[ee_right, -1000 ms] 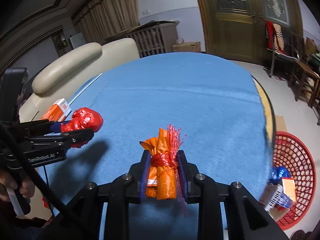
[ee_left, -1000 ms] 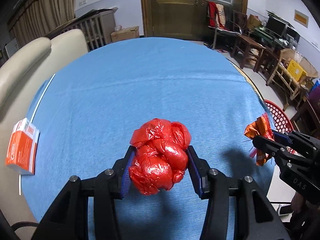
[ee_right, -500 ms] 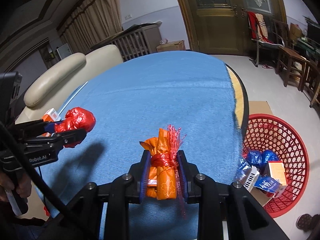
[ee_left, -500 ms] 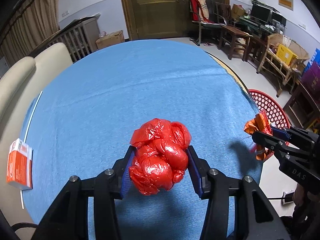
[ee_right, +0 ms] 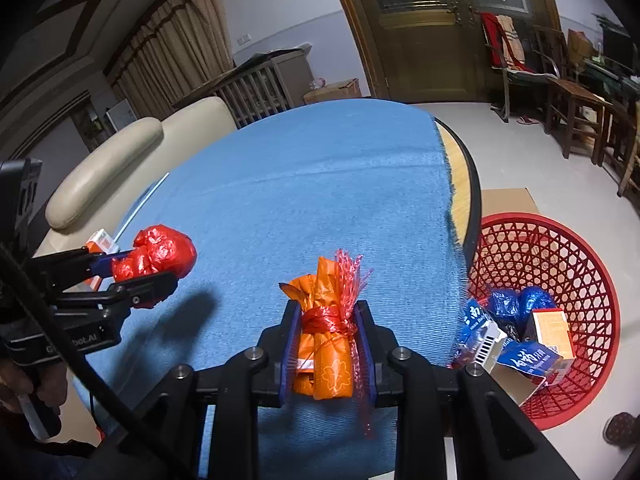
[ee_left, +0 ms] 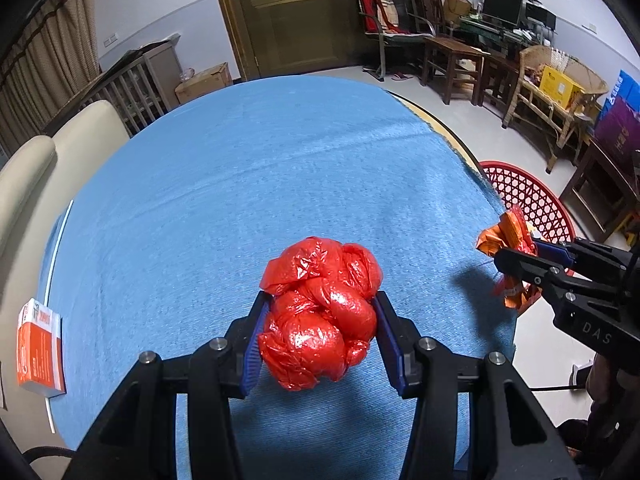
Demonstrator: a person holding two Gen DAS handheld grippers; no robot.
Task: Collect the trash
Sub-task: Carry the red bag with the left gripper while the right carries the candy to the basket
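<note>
My left gripper (ee_left: 320, 338) is shut on a crumpled red plastic bag (ee_left: 320, 312), held above the blue tablecloth (ee_left: 260, 184). The same bag (ee_right: 158, 254) shows at the left of the right wrist view. My right gripper (ee_right: 326, 350) is shut on an orange wrapper bundle (ee_right: 326, 348) tied with red string, near the table's right edge. That bundle (ee_left: 506, 236) appears at the right of the left wrist view. A red mesh basket (ee_right: 576, 264) stands on the floor right of the table, holding blue packets and small boxes.
An orange and white box (ee_left: 38, 350) lies at the table's left edge beside a cream sofa (ee_right: 132, 152). Wooden chairs (ee_left: 452, 48) and desks line the far right wall. A cardboard sheet (ee_right: 508, 200) lies on the floor behind the basket.
Both grippers have swung right with their loads. The red basket has come fully into the right wrist view, and the orange box has slid toward the left edge.
</note>
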